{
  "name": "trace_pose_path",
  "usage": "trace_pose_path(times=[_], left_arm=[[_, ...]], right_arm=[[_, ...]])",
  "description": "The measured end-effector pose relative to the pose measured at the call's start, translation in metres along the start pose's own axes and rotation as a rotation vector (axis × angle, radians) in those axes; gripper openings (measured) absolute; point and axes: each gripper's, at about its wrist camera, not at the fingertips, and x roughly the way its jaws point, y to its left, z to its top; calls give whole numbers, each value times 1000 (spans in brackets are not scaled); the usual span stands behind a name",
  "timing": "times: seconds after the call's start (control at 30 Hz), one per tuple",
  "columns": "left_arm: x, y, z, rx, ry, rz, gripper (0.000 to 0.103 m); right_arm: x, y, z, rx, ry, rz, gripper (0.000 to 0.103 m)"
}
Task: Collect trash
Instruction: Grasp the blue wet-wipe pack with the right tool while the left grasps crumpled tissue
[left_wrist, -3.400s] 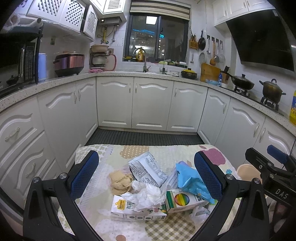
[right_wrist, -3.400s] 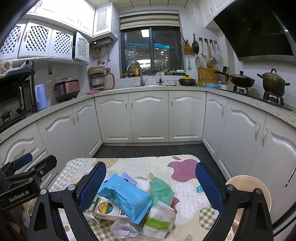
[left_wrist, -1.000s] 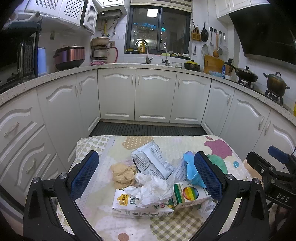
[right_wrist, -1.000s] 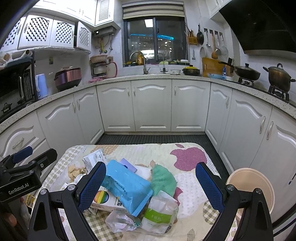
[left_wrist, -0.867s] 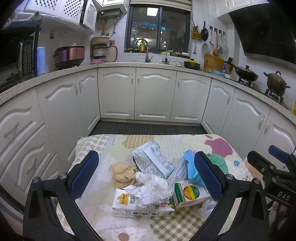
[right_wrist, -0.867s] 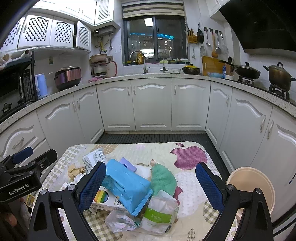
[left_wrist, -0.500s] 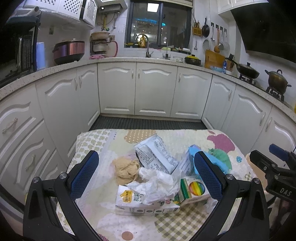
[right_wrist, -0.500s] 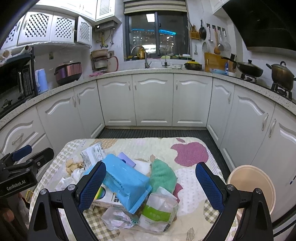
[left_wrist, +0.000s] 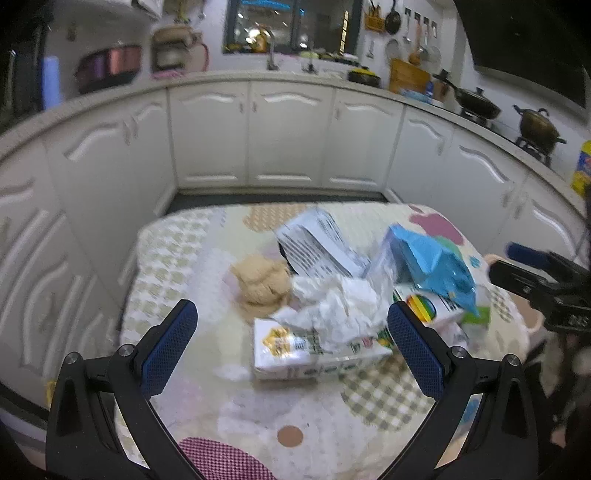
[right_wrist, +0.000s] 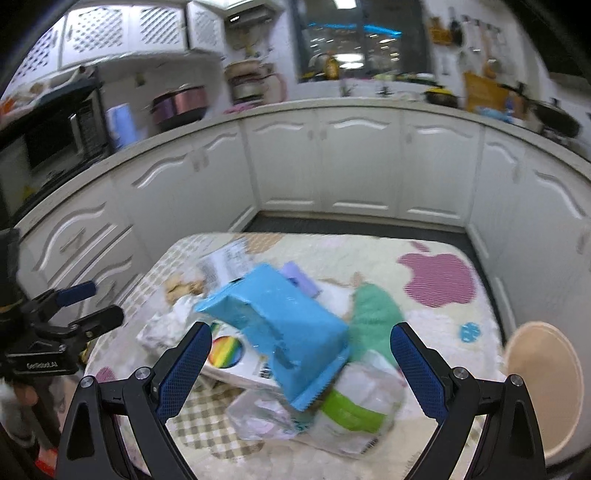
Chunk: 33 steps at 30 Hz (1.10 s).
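Two open grippers above a pile of trash on a small covered table, nothing picked up yet.

The left gripper (left_wrist: 291, 339) has its fingers spread wide and holds nothing; between them lie the crumpled white tissue (left_wrist: 338, 308) and, under it, a flat white carton (left_wrist: 317, 354) whose long axis runs left to right, across the opening. The right gripper (right_wrist: 301, 356) is also wide and empty; the blue plastic pack (right_wrist: 280, 325) sits between its fingers, with its long axis slanting from far left to near right. A white and green bag (right_wrist: 354, 410) lies just below it. The beige bin (right_wrist: 541, 384) stands beside the table (right_wrist: 436, 321) on the right, so I judge the right gripper is nearer to it and the blue pack is the likely first pick.
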Motion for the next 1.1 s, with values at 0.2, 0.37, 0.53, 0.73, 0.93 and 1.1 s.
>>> trace_pose_path(times=[0.2, 0.37, 0.53, 0.73, 0.93, 1.1], left_arm=[[10, 8, -7, 5, 69, -107, 103], [23, -7, -1, 66, 84, -139, 103], [50, -26, 6, 146, 123, -141, 103], [74, -25, 13, 114, 180, -245, 71], [69, -19, 16, 78, 179, -249, 29], [37, -15, 27, 68, 123, -257, 24]], right_arm=[[25, 0, 11, -78, 52, 67, 96], [51, -5, 18, -92, 118, 150, 96], [71, -6, 18, -119, 166, 174, 95], [82, -12, 12, -83, 219, 265, 50], [65, -6, 7, -119, 145, 266, 40], [38, -6, 13, -106, 66, 274, 39]])
